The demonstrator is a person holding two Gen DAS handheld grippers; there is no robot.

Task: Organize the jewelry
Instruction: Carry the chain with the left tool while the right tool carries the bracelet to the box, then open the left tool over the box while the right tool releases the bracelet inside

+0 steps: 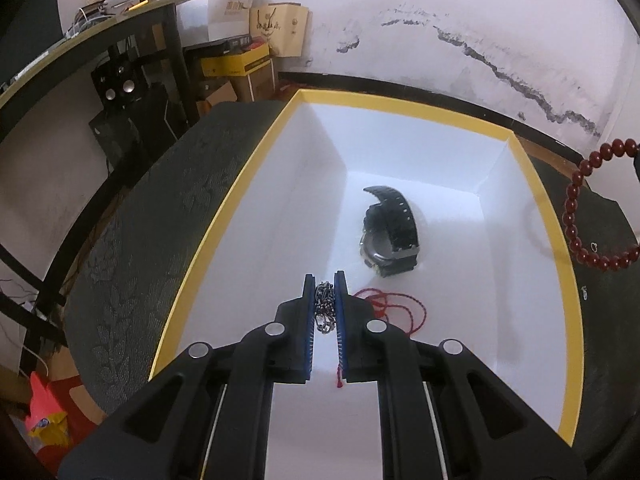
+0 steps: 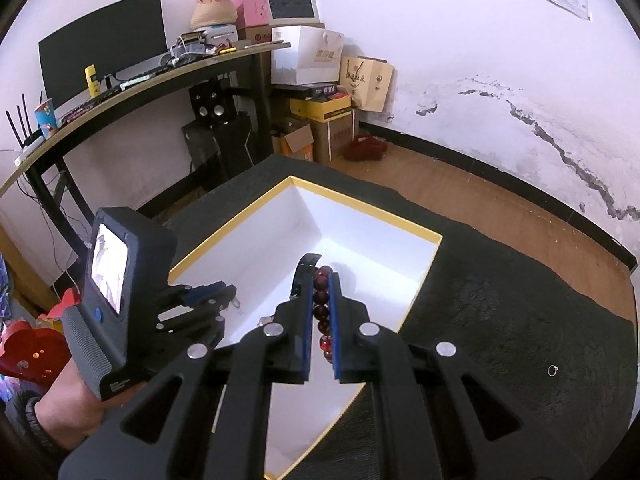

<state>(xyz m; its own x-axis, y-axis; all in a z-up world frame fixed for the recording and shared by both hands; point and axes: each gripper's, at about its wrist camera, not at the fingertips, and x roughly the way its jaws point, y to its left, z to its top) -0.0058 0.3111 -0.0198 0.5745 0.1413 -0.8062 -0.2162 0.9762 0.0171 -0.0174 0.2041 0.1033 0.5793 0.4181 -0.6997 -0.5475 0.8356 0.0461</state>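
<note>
Silver chain (image 1: 325, 307) bunches in the left tool (image 1: 325, 280); glossy dark-red bead bracelet (image 2: 322, 312) is clamped in the right tool (image 2: 322, 276).

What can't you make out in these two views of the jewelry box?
- Metal chain, left wrist view: mostly hidden between the left gripper fingers.
- Red cord, left wrist view: partly behind that gripper.
- Red bead bracelet: cut off by the frame edge.
- Watch, right wrist view: mostly behind the right gripper.

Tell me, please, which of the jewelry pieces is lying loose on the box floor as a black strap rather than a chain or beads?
The black watch, lying inside the white box. The metal chain is pinched in the left gripper, and the red bead bracelet in the right gripper.
</note>
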